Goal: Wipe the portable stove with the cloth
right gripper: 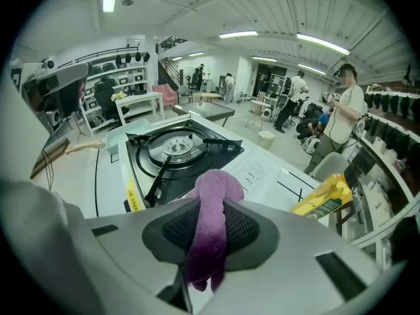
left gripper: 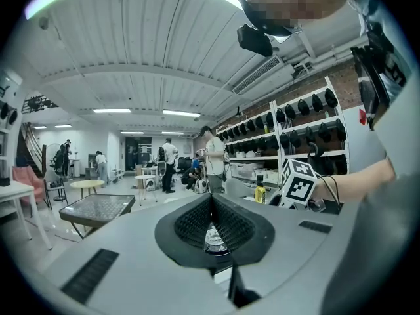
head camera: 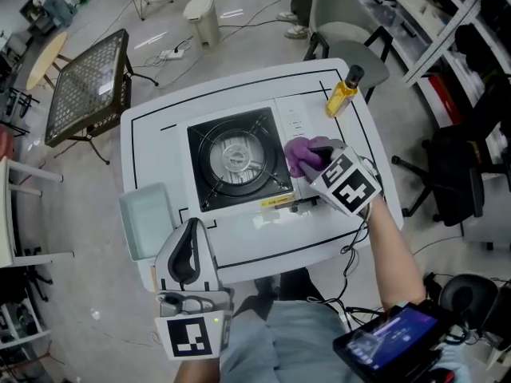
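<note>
The portable stove has a black top with a round burner and stands in the middle of the white table. My right gripper is shut on a purple cloth, which hangs over the stove's right edge beside the white control panel. In the right gripper view the cloth is pinched between the jaws of that gripper, with the stove just beyond. My left gripper hovers at the table's near edge, jaws together and empty. In the left gripper view its tips meet.
A yellow bottle stands at the table's far right corner. A pale blue tray lies on the left side. A grey chair stands beyond the table and a mesh-topped side table to the left. People stand far off in the room.
</note>
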Tool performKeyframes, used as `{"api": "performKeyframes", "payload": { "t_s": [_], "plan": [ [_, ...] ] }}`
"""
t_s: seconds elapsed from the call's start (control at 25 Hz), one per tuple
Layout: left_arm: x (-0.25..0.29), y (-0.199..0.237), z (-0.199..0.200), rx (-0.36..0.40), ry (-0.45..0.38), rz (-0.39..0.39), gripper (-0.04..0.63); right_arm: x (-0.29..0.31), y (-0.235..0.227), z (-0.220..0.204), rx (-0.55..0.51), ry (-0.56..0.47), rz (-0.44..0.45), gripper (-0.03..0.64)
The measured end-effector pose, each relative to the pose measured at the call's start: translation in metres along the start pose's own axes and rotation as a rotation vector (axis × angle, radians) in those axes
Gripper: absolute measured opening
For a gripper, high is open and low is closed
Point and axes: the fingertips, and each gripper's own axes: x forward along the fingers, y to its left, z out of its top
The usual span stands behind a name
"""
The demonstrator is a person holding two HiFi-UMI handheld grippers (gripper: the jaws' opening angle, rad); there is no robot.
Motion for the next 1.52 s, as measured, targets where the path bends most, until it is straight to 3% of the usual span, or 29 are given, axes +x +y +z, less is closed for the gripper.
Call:
{"api": "performKeyframes", "payload": {
  "t_s": [0.24, 0.44, 0.64, 1.08, 1.36, 1.52],
  "plan": [
    [-0.03, -0.002, 0.003, 0.016, -0.017, -0.023, 0.018, -0.016, 0.028, -0.016, 0.033, 0.002, -0.022, 0.112],
    [-0.047, -0.009, 0.026, 0.045, -0.129, -0.075, 0.018, -0.029, 0.05, -0.029, 0.068, 0.001, -0.044, 0.112],
    [-0.074, -0.01, 0.015, 0.042, -0.06, -0.082, 0.018, -0.045, 0.076, -0.044, 0.108, 0.003, -0.051, 0.112],
    [-0.12, -0.022, 0.038, 0.071, -0.136, -0.176, 0.018, -0.098, 0.125, -0.065, 0.189, -0.022, -0.115, 0.112],
    [-0.141, -0.041, 0.063, 0.107, -0.214, -0.241, 0.018, -0.156, 0.12, -0.052, 0.183, -0.08, -0.22, 0.112],
    [-0.143, -0.039, 0.063, 0.11, -0.178, -0.218, 0.018, -0.17, 0.113, -0.04, 0.173, -0.099, -0.242, 0.112]
  ]
}}
